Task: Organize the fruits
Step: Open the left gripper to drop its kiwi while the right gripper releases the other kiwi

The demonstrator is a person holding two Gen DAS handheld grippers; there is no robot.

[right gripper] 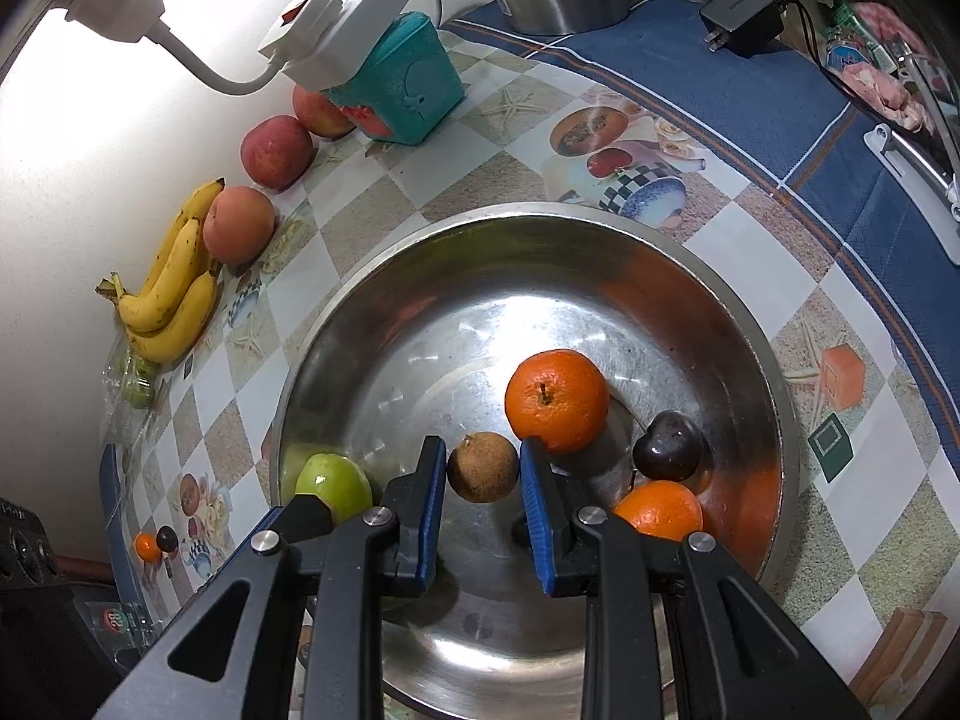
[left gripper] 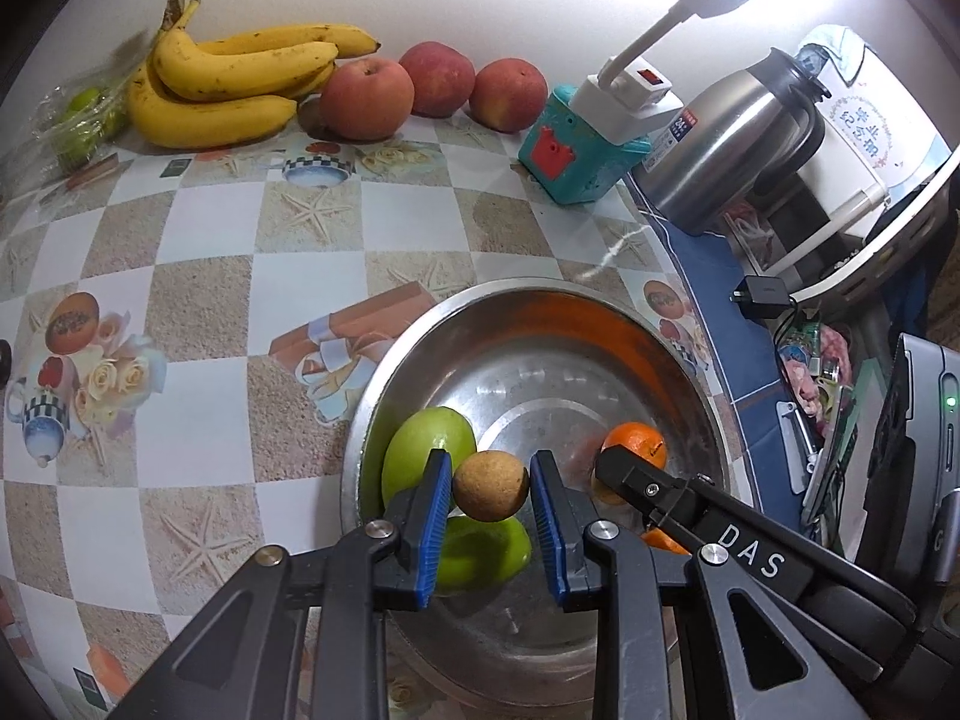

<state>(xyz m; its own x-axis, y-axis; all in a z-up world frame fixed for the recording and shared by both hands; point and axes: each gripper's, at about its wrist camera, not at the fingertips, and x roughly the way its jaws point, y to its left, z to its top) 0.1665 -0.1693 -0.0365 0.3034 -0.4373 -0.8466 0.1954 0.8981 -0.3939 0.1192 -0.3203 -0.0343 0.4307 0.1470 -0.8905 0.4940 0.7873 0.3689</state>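
Pinching a brown fruit (left gripper: 491, 486) between the blue pads of the left claw (left gripper: 492, 463), held just above the bowl (right gripper: 540, 213); likewise gripping a second brown fruit (right gripper: 483, 468) in the right claw (right gripper: 482, 445) over the same bowl. Below, already in the bowl: green apples (left gripper: 429, 450), oranges (right gripper: 557, 399), a dark fruit (right gripper: 667, 445). Farther out on the desk (left gripper: 198, 324), against the wall: bananas (left gripper: 234, 84) and red apples (left gripper: 367, 97), not yet gathered. Risks, as judged: dropping from this height could bounce the small round fruits off the steel and over the rim; squeezing harder could crack them; crowding both claws together could cause a knock and a slip.
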